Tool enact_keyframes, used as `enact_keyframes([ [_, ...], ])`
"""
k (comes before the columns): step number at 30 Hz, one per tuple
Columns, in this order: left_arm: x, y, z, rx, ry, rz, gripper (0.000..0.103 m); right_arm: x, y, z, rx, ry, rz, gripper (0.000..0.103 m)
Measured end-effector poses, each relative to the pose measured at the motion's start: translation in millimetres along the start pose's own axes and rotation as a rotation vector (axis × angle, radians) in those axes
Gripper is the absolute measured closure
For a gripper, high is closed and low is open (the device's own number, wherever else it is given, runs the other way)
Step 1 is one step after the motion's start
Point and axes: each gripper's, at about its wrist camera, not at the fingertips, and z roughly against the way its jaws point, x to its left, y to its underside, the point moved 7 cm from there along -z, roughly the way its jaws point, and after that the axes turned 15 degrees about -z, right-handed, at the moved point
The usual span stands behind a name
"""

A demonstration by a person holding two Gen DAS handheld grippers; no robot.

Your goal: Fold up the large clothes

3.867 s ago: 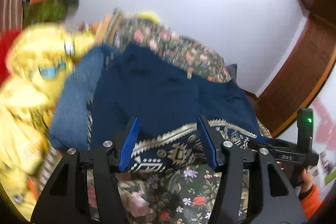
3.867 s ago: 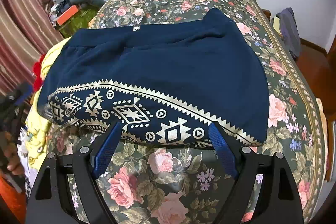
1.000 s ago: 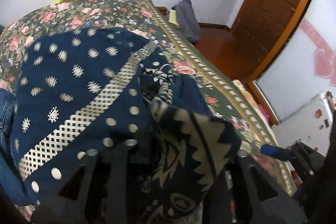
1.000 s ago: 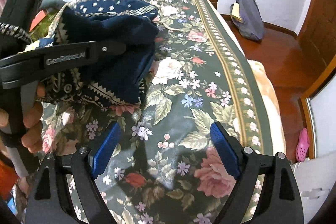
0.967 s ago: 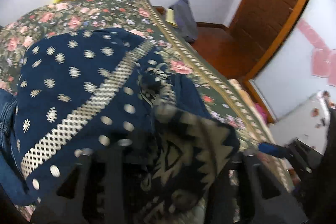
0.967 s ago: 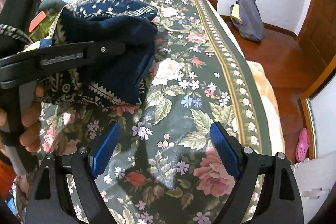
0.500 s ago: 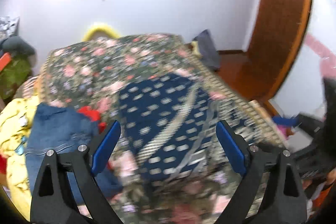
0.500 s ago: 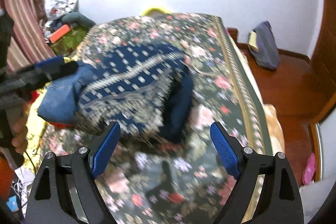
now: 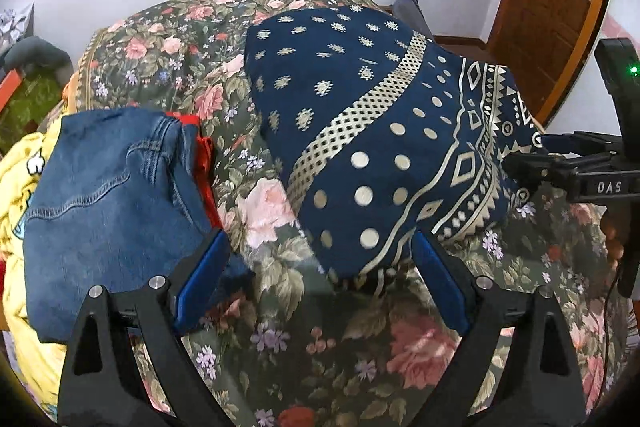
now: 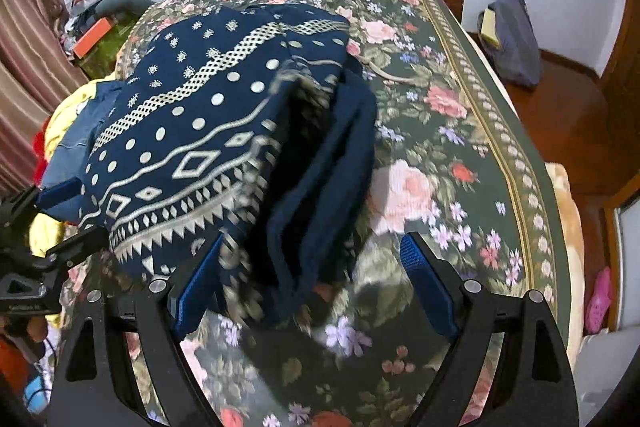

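A navy garment with gold dots and zigzag bands (image 9: 372,131) lies folded into a thick bundle (image 10: 224,155) on the floral bedspread (image 9: 280,347). My left gripper (image 9: 320,283) stands open just in front of the bundle's near edge, holding nothing. My right gripper (image 10: 316,287) is open too, its jaws wide at the bundle's near end where plain navy layers hang loose; the pads press on nothing. The right gripper also shows at the right edge of the left wrist view, close to the garment's corner.
Folded blue jeans (image 9: 112,195) lie left of the bundle over red and yellow clothes (image 9: 16,179). The bed's right edge (image 10: 520,155) drops to a wooden floor with a dark bag (image 10: 512,35). Clutter and a curtain (image 10: 24,39) stand at the left.
My left gripper has let go of the navy garment, opened wide and drawn back from it. The garment has dropped into a folded bundle on the bed. The right gripper shifted toward it.
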Motion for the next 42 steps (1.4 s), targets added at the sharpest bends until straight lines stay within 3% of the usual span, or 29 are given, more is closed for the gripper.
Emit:
enact_keyframes([
  [7,19,-20,32,-0.089,-0.029,0.009,0.011,19,-21,28,-0.062,-0.078,0.024,0.017],
  [12,42,-45,32,-0.118,-0.074,0.072,0.011,36,-37,17,-0.037,-0.094,0.035,0.017],
  [15,50,-54,12,-0.100,0.014,0.132,0.011,35,-43,-1,-0.002,-0.104,0.024,0.017],
  [18,47,-56,-16,-0.056,0.166,0.208,0.011,21,-46,-23,0.057,-0.112,-0.049,0.017],
  [21,42,-51,-46,0.008,0.269,0.274,0.011,5,-48,-43,0.130,-0.178,-0.159,0.017],
  [26,43,-50,-82,0.020,0.472,0.456,0.011,0,-48,-61,0.218,-0.299,-0.230,0.017],
  [30,44,-52,-100,0.027,0.529,0.516,0.007,5,-52,-71,0.260,-0.380,-0.276,0.014],
  [35,42,-61,-103,0.025,0.514,0.500,0.010,14,-53,-70,0.253,-0.375,-0.266,0.013],
  [38,42,-66,-99,0.019,0.481,0.485,0.024,17,-51,-61,0.240,-0.380,-0.240,0.024],
  [40,43,-68,-94,0.014,0.464,0.470,0.033,21,-50,-52,0.229,-0.392,-0.246,0.043],
  [42,44,-69,-85,0.009,0.458,0.461,0.044,28,-49,-46,0.224,-0.394,-0.237,0.057],
])
